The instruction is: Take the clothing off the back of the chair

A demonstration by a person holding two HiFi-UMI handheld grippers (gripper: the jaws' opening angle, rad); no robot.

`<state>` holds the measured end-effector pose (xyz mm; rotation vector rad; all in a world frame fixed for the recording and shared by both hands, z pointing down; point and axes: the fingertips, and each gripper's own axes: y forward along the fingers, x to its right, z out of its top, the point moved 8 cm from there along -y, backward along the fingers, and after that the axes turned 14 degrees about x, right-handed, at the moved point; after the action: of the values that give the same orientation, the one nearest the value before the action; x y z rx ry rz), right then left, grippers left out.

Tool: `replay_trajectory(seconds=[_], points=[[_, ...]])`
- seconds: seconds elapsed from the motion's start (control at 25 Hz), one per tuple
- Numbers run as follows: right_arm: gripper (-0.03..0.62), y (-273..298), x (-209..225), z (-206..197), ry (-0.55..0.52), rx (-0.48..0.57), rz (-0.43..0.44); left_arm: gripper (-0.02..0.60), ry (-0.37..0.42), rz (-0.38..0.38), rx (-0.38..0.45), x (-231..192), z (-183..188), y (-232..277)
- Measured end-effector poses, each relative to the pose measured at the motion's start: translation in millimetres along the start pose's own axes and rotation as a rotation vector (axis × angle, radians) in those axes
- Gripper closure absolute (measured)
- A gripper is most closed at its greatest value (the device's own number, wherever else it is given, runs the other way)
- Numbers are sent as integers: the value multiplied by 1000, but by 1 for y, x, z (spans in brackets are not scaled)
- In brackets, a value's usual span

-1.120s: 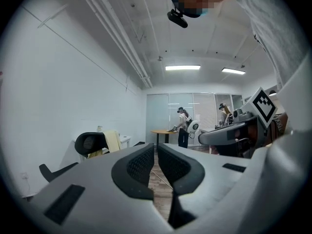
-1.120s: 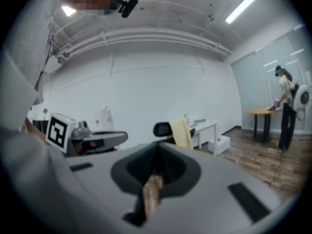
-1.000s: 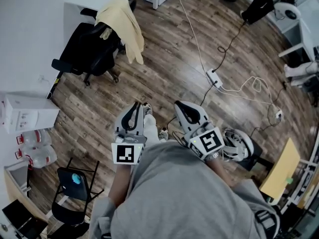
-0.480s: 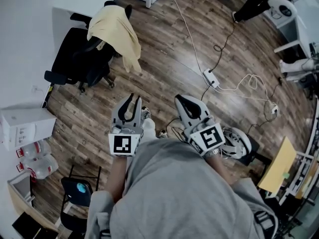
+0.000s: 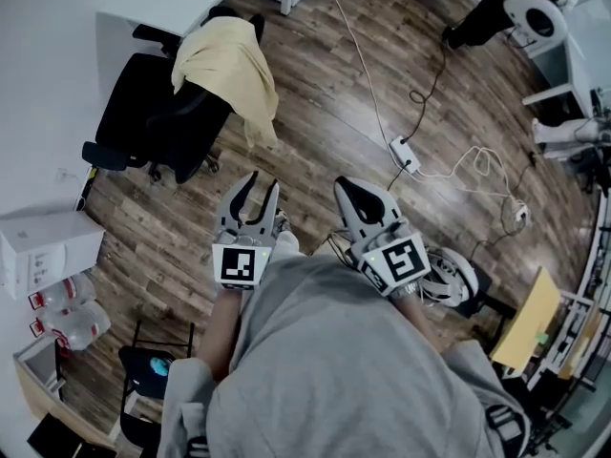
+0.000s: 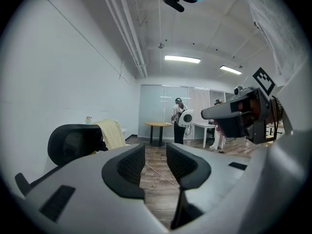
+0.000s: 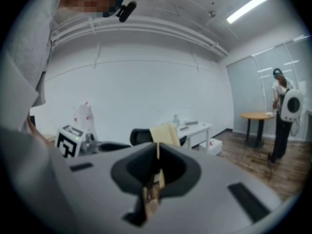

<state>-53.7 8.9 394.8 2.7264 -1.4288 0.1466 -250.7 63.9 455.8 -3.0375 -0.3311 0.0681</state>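
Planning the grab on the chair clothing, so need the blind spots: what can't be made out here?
- Back of the chair under the yellow clothing: head view, the cloth covers it; hooked or just draped, cannot tell.
- Clothing's sleeves or collar: too small in both gripper views.
- Clothing's lower part: right gripper view, behind the shut right gripper.
- White desk: cut off by the head view's top edge.

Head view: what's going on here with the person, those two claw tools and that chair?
A person holds a gripper in each hand, facing a black office chair with a pale yellow garment draped over its back. Neither gripper touches it yet. The left gripper has just been opening its jaws, with nothing between them; the right gripper has its jaws together and empty.
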Motion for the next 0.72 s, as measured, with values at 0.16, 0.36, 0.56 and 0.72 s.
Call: replay_trajectory(seconds=[0.16,0.36,0.56,0.72], points=[[559,17,-5,-1,-5,-6,10,396,-21,6,-44,-15,-14,4],[559,26,-9,-6,2,-31,14,371,-52,26,-91,-27,-37,10],[559,26,-8,-14,13,-56,13,359,-83,63,-144,-37,-66,20],[559,22,-3,-21,18,-90,20,357,-88,77,-182,-39,-87,31]])
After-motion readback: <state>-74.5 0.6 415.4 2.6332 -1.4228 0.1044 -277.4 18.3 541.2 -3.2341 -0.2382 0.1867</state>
